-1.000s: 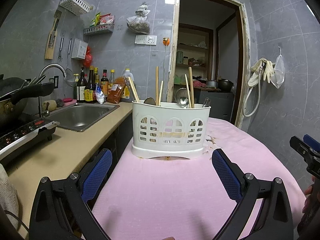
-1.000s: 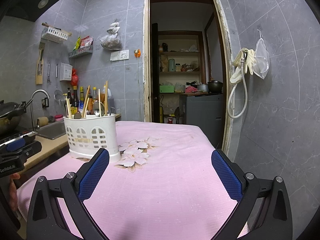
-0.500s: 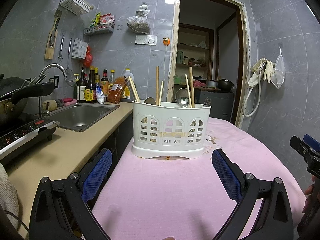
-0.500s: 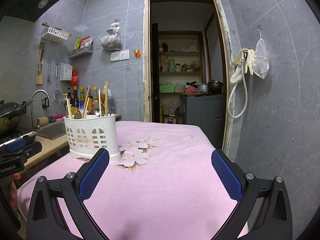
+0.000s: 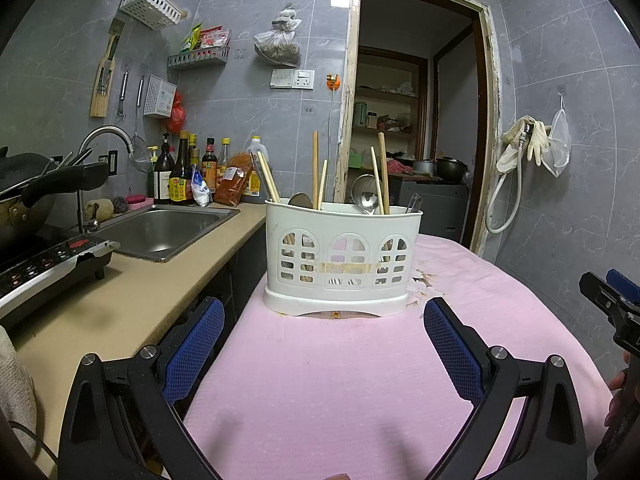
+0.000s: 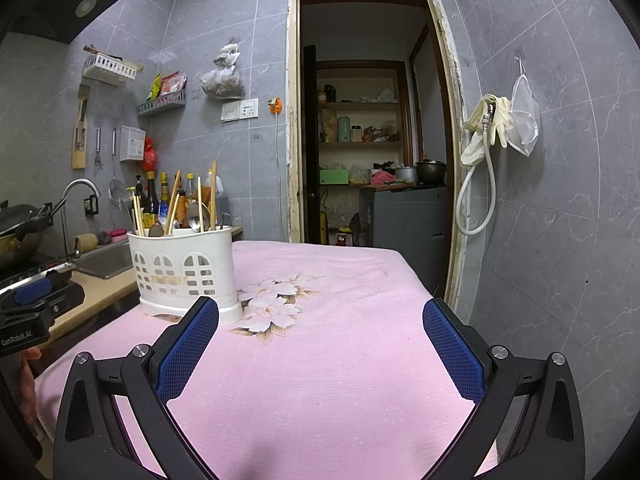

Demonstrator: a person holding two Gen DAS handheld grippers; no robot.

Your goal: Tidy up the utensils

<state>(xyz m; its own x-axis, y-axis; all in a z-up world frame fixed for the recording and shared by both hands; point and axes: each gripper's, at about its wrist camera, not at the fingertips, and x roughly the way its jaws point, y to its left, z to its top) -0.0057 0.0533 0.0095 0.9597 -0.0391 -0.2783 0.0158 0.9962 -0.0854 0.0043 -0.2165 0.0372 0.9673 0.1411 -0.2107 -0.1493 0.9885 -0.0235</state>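
Observation:
A white plastic utensil holder (image 5: 342, 256) stands on the pink tablecloth (image 5: 340, 380), holding wooden chopsticks (image 5: 315, 170) and metal spoons (image 5: 365, 196). It also shows in the right wrist view (image 6: 184, 272), at the left. My left gripper (image 5: 320, 344) is open and empty, just in front of the holder. My right gripper (image 6: 320, 344) is open and empty over the cloth, to the right of the holder. The right gripper also shows at the edge of the left wrist view (image 5: 612, 300).
A beige counter (image 5: 120, 300) with a steel sink (image 5: 160, 232), a stove (image 5: 44, 264), a pan (image 5: 36, 196) and sauce bottles (image 5: 180, 176) lies to the left. An open doorway (image 6: 372, 152) is behind the table. A hose and gloves (image 6: 488, 152) hang on the right wall.

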